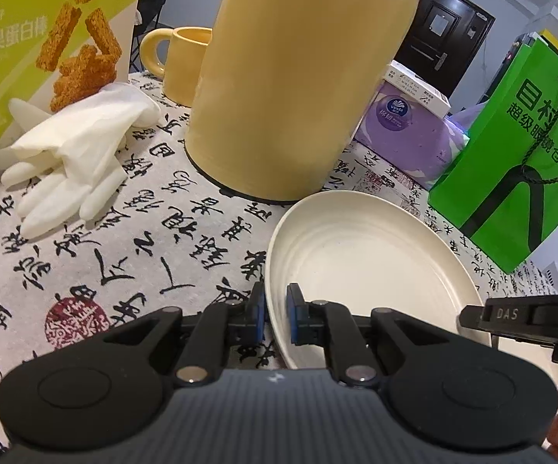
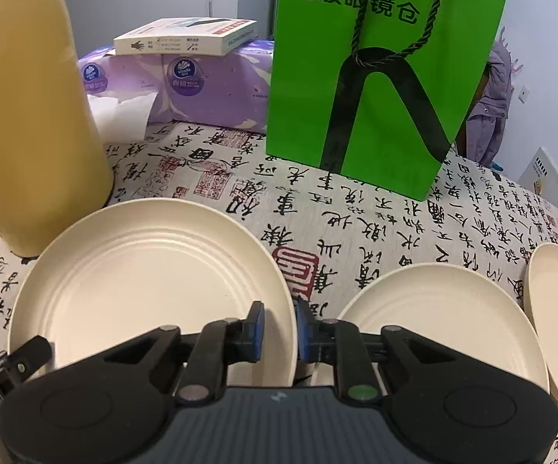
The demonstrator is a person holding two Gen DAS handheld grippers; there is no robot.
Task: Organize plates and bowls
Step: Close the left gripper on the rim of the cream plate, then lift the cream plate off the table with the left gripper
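A large cream plate (image 1: 375, 263) (image 2: 143, 270) lies on the calligraphy tablecloth (image 1: 143, 232) in front of a tall yellow jug. My left gripper (image 1: 276, 309) is shut on the plate's left rim, one blue pad outside and one inside. My right gripper (image 2: 280, 326) is shut on the same plate's right rim. A second cream plate (image 2: 433, 328) sits just right of my right gripper. A third cream plate (image 2: 557, 317) overlaps its far right side. Whether the held plate is lifted off the cloth I cannot tell.
The yellow jug (image 1: 298, 77) (image 2: 27, 116) stands close behind the plate, with a yellow mug (image 1: 182, 62) behind it. White gloves (image 1: 70, 154) and a snack box (image 1: 27, 38) lie left. A green paper bag (image 2: 375, 77) and a purple tissue pack (image 2: 201, 89) stand behind.
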